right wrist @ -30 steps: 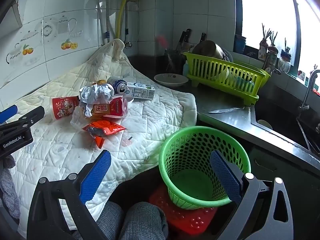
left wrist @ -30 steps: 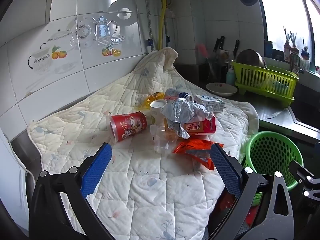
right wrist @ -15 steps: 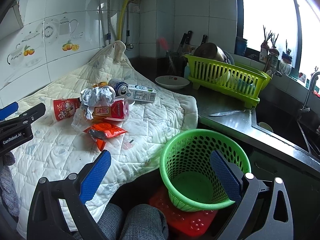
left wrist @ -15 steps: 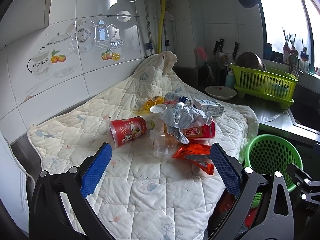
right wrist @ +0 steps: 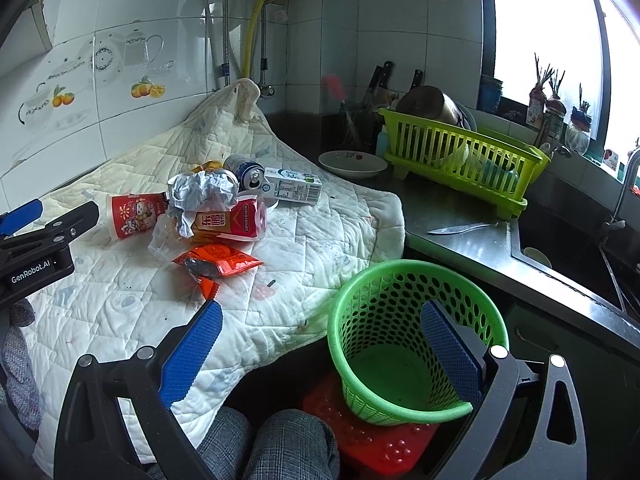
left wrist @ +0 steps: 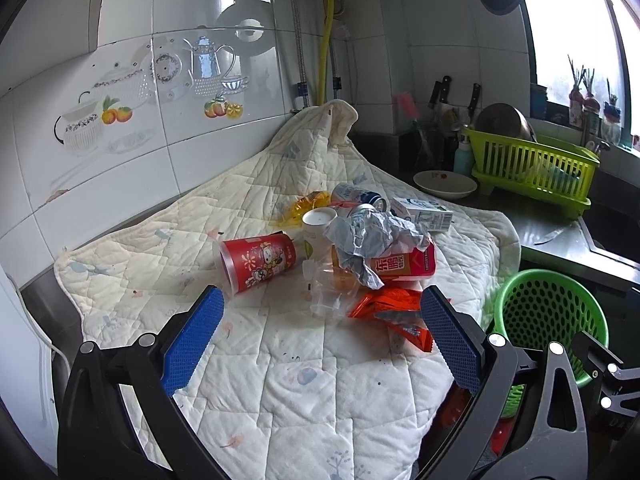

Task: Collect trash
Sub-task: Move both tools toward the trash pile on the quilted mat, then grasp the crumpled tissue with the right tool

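Observation:
A heap of trash lies on a white quilted cloth (left wrist: 248,364): a red paper cup (left wrist: 258,260) on its side, crumpled grey paper (left wrist: 370,236), a red drink carton (left wrist: 404,266), an orange snack wrapper (left wrist: 394,306), a can (left wrist: 358,196) and a milk carton (left wrist: 424,214). My left gripper (left wrist: 320,344) hovers open in front of the heap, empty. My right gripper (right wrist: 320,352) is open above the rim of an empty green mesh basket (right wrist: 412,344). The same heap shows in the right wrist view, with the wrapper (right wrist: 218,262) nearest.
A yellow-green dish rack (right wrist: 460,160), a white bowl (right wrist: 352,162) and a knife (right wrist: 460,228) sit on the dark counter to the right. A sink (right wrist: 580,264) lies beyond. The basket stands on a red stool (right wrist: 376,444); a person's knees (right wrist: 276,448) are below.
Both views have shifted slightly: the left gripper has pulled back and up a little from the heap. Nothing was taken hold of; the trash has not moved.

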A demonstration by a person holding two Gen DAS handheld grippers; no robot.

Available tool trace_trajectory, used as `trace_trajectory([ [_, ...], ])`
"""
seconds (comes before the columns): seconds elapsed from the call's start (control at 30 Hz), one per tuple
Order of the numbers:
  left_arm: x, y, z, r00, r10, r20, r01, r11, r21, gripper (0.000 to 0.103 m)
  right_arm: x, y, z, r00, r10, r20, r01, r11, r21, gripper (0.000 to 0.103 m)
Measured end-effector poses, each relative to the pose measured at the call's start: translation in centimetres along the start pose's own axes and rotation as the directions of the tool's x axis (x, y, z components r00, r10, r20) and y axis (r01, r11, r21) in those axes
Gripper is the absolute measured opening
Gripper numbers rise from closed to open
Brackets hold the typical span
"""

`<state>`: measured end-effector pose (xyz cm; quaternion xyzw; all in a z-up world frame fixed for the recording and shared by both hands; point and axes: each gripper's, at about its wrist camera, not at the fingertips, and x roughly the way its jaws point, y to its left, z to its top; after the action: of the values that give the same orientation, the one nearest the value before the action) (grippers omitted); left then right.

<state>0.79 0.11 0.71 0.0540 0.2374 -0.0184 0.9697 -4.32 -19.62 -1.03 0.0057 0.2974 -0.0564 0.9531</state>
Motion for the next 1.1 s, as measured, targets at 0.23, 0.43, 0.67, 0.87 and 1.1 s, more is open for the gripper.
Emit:
trace_trajectory([
  [0.23,0.4,0.3,0.1,1.000,0.002,-0.006,-0.002,1.000,-0.006,0.097,0.2,0.4,0.1,1.000,0.012,0.000,-0.012,1.000,-0.010,0.096],
  [0.43,0.7,0.6,0.3,1.000,0.012,-0.005,-0.012,1.000,-0.008,0.097,0.7,0.3,0.3,0.999,0.031,-0.009,-0.031,1.000,-0.005,0.096],
  [0.67,1.2,1.7,0.9,0.999,0.039,-0.001,-0.039,0.999,-0.012,0.097,1.9,0.9,0.8,0.998,0.060,-0.019,-0.060,0.998,-0.028,0.096],
  [0.87,1.9,3.1,1.3,0.998,0.061,-0.008,-0.061,0.998,-0.035,0.097,3.5,2.3,1.4,0.993,0.110,-0.035,-0.112,0.991,-0.073,0.096],
  [1.1,2.9,4.8,1.6,0.996,0.089,-0.025,-0.090,0.994,-0.059,0.097,5.5,4.0,3.1,0.982,0.185,-0.045,-0.189,0.976,-0.109,0.096],
])
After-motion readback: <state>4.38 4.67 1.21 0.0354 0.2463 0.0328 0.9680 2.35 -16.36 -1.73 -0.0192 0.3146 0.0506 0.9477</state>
